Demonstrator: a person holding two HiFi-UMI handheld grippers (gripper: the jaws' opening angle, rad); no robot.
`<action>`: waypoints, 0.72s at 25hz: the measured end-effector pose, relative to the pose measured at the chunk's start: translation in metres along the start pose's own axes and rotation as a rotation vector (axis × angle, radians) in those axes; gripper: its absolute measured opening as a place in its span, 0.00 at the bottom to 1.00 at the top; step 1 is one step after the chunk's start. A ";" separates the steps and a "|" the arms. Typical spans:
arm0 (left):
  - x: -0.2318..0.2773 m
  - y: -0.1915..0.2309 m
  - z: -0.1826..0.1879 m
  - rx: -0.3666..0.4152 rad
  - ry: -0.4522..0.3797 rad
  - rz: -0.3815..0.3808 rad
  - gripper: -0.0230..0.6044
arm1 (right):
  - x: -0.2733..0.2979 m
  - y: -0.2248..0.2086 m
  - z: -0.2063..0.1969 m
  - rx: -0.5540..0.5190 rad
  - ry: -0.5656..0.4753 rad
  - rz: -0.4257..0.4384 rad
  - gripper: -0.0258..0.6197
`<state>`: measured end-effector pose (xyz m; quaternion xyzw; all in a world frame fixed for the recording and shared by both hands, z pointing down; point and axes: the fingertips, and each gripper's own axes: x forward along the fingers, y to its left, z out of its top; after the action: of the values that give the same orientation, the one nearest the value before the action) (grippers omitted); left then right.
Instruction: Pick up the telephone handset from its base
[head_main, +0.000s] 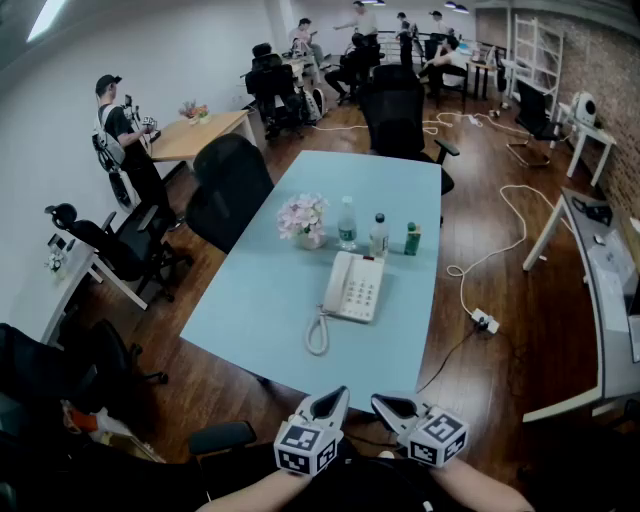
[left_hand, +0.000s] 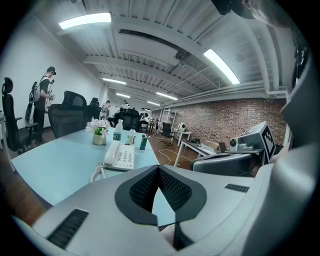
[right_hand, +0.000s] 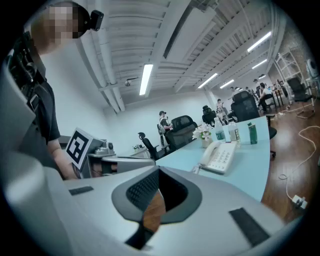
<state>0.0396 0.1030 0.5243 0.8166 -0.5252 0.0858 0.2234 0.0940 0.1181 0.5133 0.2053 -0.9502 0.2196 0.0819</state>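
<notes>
The left tongs (head_main: 333, 399) hover off the near edge of the tabletop (head_main: 250, 310), pressed together and empty. The handset (head_main: 337, 283) lies cradled on the left side of its base (head_main: 362, 290), well apart from both tongs. The right tongs (head_main: 386, 403) are also pressed together, pinching nothing.

Ahead of the jaws, a shiny white plastic telephone (head_main: 352, 287) is being shown on a smooth matt table (head_main: 260, 300), beside glossy wood floor (head_main: 510, 330).
</notes>
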 end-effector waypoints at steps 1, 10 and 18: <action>0.004 0.007 0.004 0.003 0.000 -0.003 0.04 | 0.007 -0.003 0.004 -0.001 -0.001 -0.003 0.06; 0.047 0.070 0.050 0.011 -0.002 -0.044 0.04 | 0.064 -0.041 0.040 -0.010 0.000 -0.059 0.06; 0.085 0.115 0.081 0.012 0.033 -0.115 0.04 | 0.104 -0.071 0.070 0.029 -0.014 -0.137 0.06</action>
<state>-0.0342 -0.0437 0.5156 0.8454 -0.4731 0.0894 0.2314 0.0258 -0.0086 0.5043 0.2726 -0.9311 0.2260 0.0871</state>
